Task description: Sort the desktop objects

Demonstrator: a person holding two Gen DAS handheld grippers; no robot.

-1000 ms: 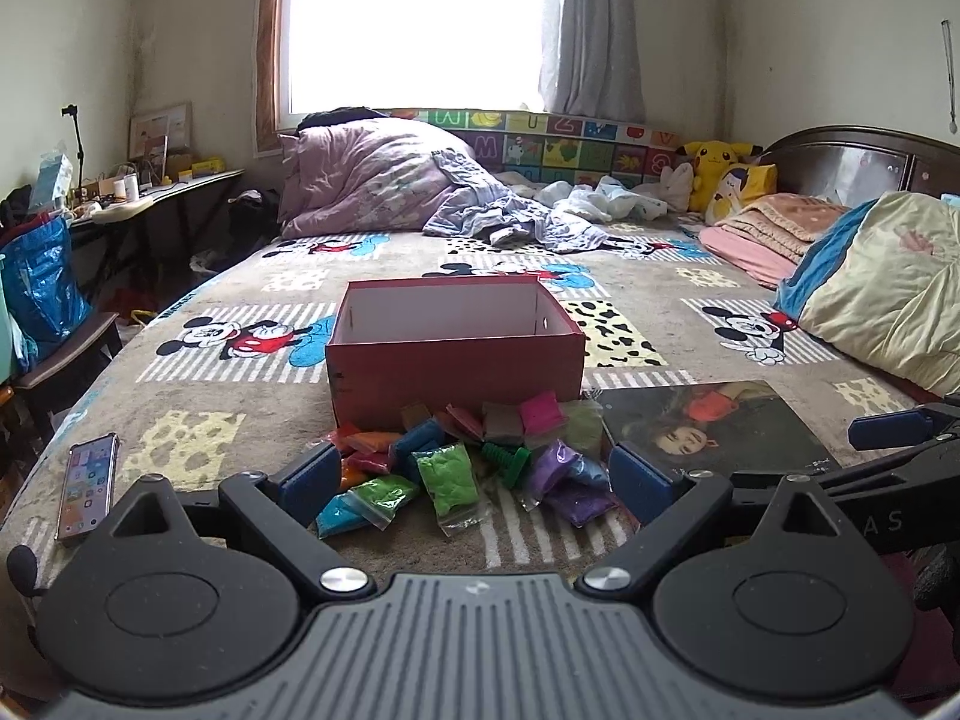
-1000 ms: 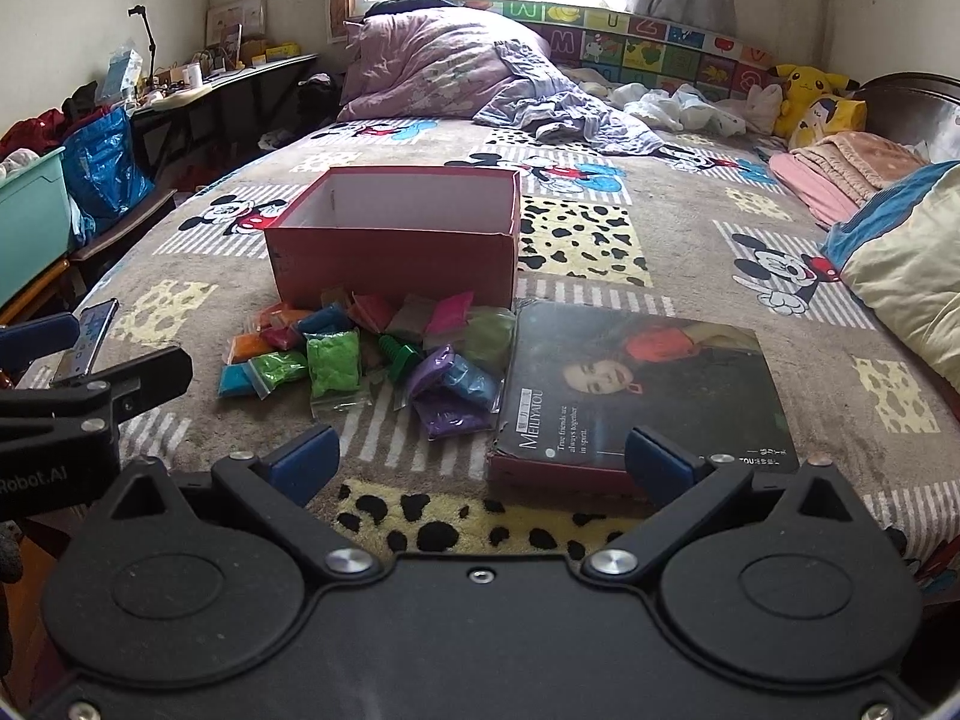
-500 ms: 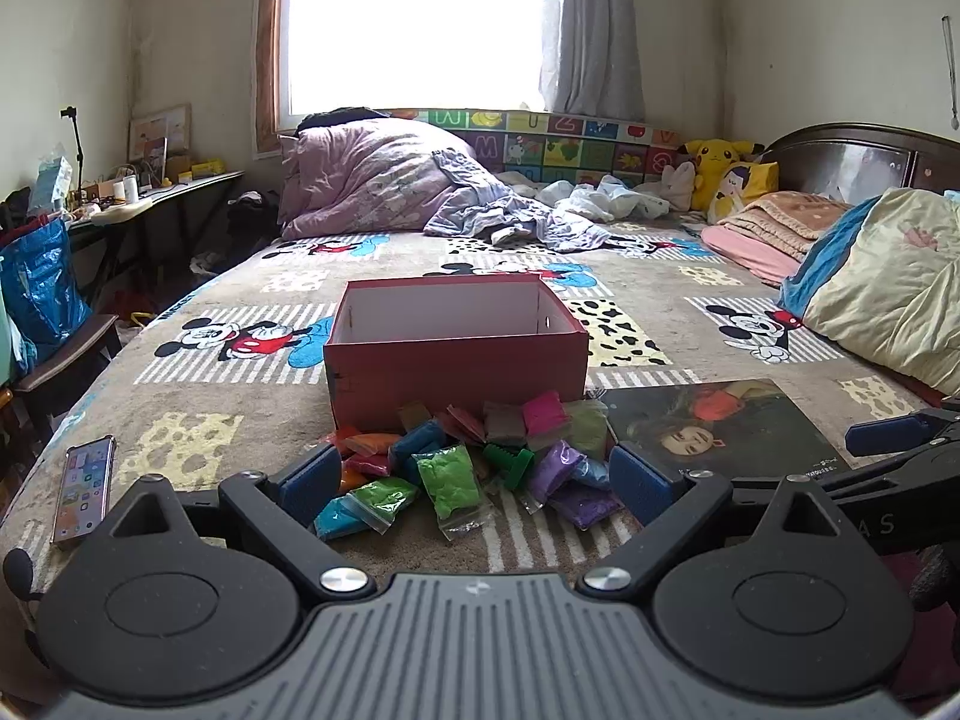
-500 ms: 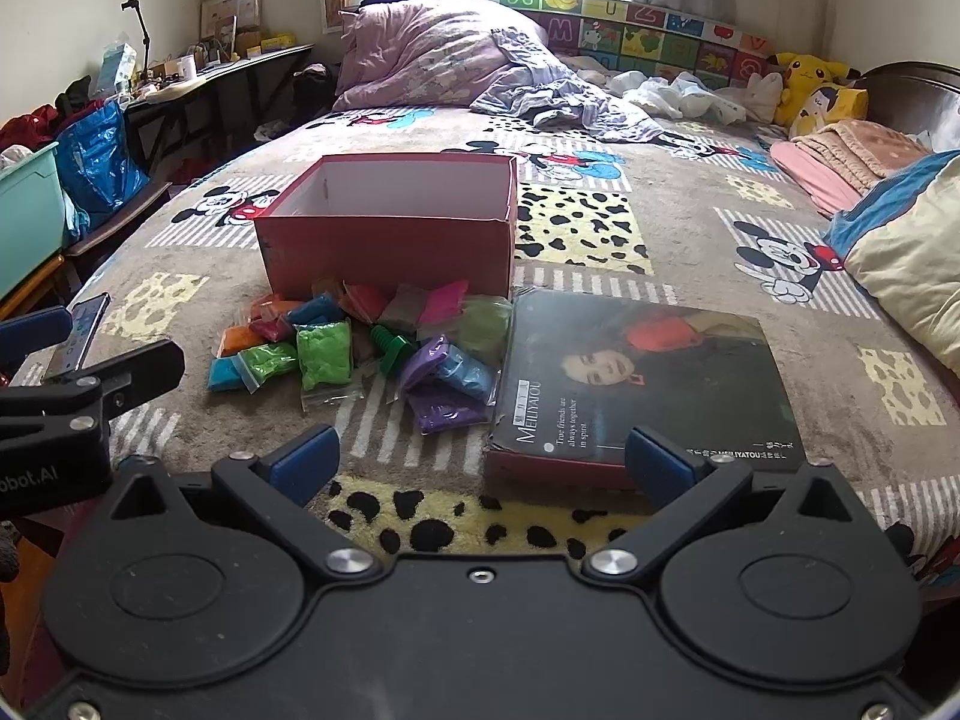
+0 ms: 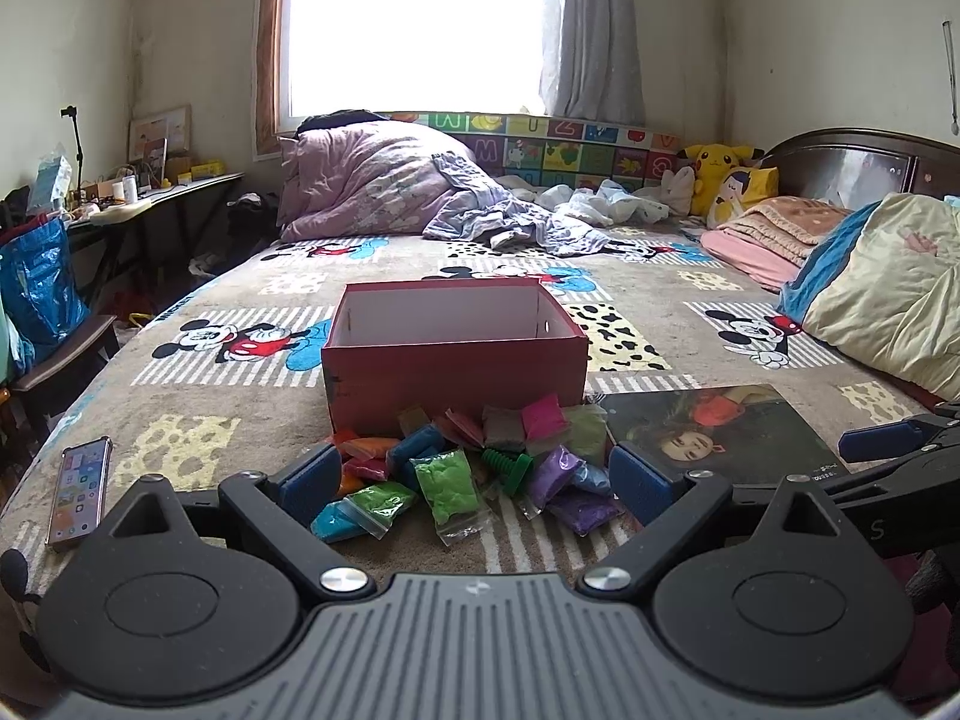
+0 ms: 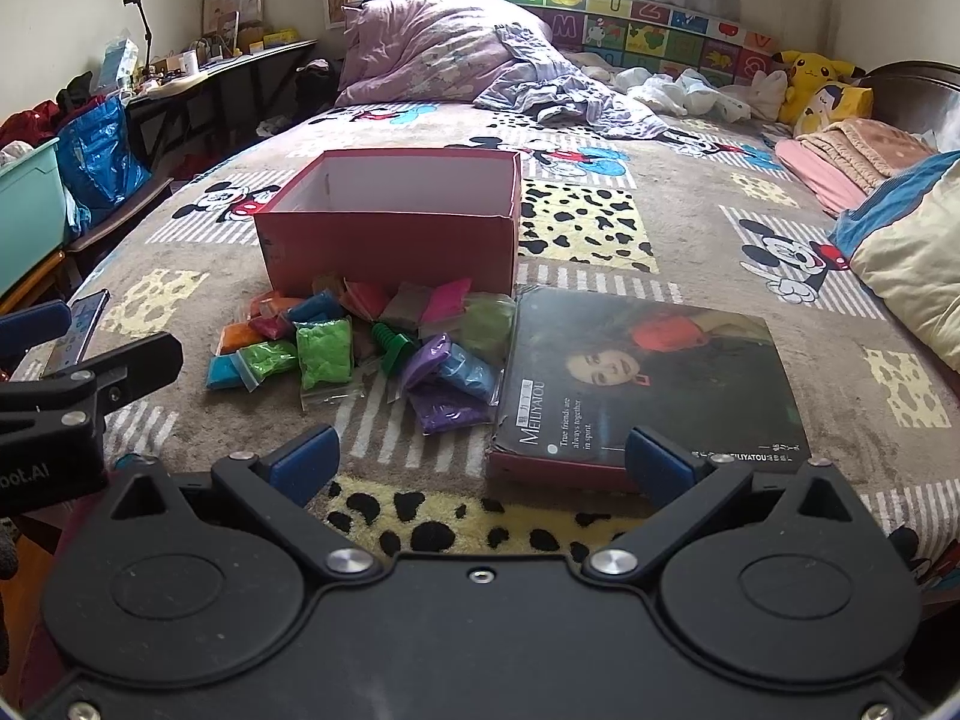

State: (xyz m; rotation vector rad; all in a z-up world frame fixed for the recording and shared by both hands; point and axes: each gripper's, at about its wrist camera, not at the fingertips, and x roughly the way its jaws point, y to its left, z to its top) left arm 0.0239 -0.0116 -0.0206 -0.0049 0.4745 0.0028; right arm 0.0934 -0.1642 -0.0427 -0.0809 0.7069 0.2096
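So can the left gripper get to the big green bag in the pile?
Probably yes. The left gripper is open and empty, and the green bag lies right ahead between its fingers, on top at the pile's near edge. Nothing covers it; the green screw toy only sits beside it.

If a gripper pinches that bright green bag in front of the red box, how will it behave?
The green bag looks soft and lumpy, so it will probably squash and sag. Its clear plastic film may slip. It seems light, and neighbouring bags lying against it might shift.
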